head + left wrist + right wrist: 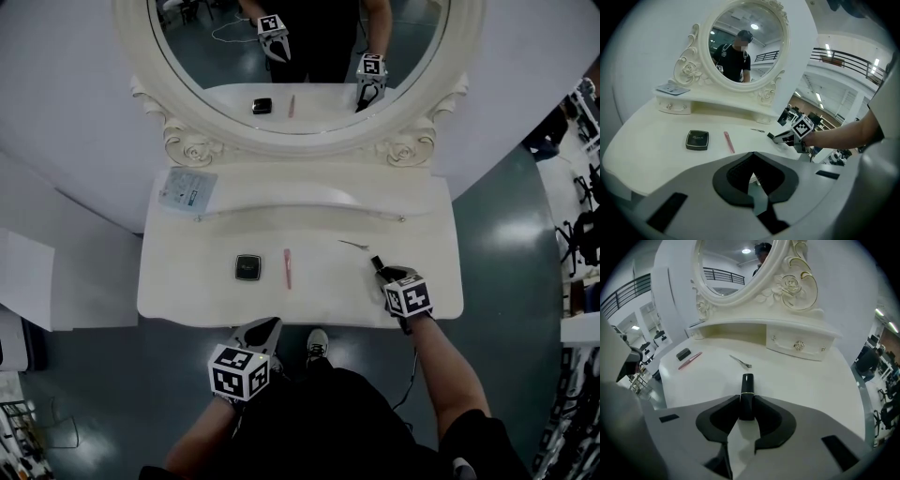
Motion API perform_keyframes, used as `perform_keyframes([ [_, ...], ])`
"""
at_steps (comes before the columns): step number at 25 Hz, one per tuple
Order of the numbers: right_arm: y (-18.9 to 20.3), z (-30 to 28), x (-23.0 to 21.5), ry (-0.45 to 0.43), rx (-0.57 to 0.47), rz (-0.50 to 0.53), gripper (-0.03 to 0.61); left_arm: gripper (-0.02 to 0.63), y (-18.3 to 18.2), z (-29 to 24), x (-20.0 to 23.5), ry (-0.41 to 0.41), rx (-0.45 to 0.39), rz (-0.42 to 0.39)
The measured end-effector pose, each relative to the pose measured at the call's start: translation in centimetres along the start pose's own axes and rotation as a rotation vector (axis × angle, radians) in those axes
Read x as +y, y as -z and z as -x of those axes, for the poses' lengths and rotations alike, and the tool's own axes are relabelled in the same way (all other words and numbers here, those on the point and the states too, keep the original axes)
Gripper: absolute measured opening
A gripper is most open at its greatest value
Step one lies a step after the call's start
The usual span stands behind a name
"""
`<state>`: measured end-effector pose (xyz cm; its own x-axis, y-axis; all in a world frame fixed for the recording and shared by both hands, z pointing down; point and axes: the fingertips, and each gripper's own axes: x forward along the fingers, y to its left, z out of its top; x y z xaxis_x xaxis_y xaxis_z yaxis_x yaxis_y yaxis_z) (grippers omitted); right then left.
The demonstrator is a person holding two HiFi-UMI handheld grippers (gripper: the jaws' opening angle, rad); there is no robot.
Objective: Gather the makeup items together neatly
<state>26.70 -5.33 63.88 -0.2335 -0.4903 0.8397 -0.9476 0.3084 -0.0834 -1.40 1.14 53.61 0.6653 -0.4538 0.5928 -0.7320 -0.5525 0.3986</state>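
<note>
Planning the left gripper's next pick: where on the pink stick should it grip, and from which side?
Probably at mid-length of the pink stick, coming down from above with the jaws across its thin width. It lies flat on the table, pointing front to back, with the compact apart on its left, so both long sides look free.

Your white vanity (319, 302) carries a black compact (247, 267), a pink pencil (288, 267) beside it, a metal clip (353, 245), a lipstick (746, 397) and, on its shelf (281, 199), a packet (187, 189).
</note>
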Motion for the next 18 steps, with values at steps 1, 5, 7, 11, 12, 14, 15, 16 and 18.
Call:
perform_keyframes([
  [1, 0.0, 0.1, 0.1, 0.002, -0.005, -0.013, 0.117, 0.008, -0.1, -0.2, -0.1, -0.007, -0.003, 0.0],
  [5, -0.6, 0.8, 0.8, 0.035, -0.057, -0.084, 0.115, 0.008, -0.8, -0.4, -0.1, -0.032, -0.022, -0.004],
  [7, -1.0, 1.1, 2.0, 0.042, -0.089, -0.125, 0.114, 0.008, -0.8, -0.3, 0.2, -0.037, -0.019, -0.008],
  [11, -2.6, 1.4, 5.7, 0.031, -0.15, -0.215, 0.114, 0.008, -1.2, -0.2, 1.1, -0.022, -0.002, -0.03],
  [12, -3.1, 1.2, 6.7, 0.031, -0.165, -0.234, 0.114, 0.008, -1.4, -0.2, 1.3, -0.013, 0.002, -0.039],
  [14, -3.9, 0.7, 8.4, 0.035, -0.186, -0.268, 0.114, 0.008, -1.6, -0.1, 1.7, 0.015, 0.016, -0.07],
  [15, -4.3, 0.3, 9.2, 0.04, -0.191, -0.283, 0.114, 0.008, -1.7, 0.1, 2.0, 0.03, 0.026, -0.091],
  [16, -4.6, -0.1, 9.9, 0.048, -0.194, -0.296, 0.114, 0.008, -1.7, 0.3, 2.3, 0.044, 0.037, -0.112],
  [18, -5.2, -0.8, 11.2, 0.074, -0.195, -0.32, 0.114, 0.008, -1.7, 0.9, 3.4, 0.068, 0.059, -0.141],
])
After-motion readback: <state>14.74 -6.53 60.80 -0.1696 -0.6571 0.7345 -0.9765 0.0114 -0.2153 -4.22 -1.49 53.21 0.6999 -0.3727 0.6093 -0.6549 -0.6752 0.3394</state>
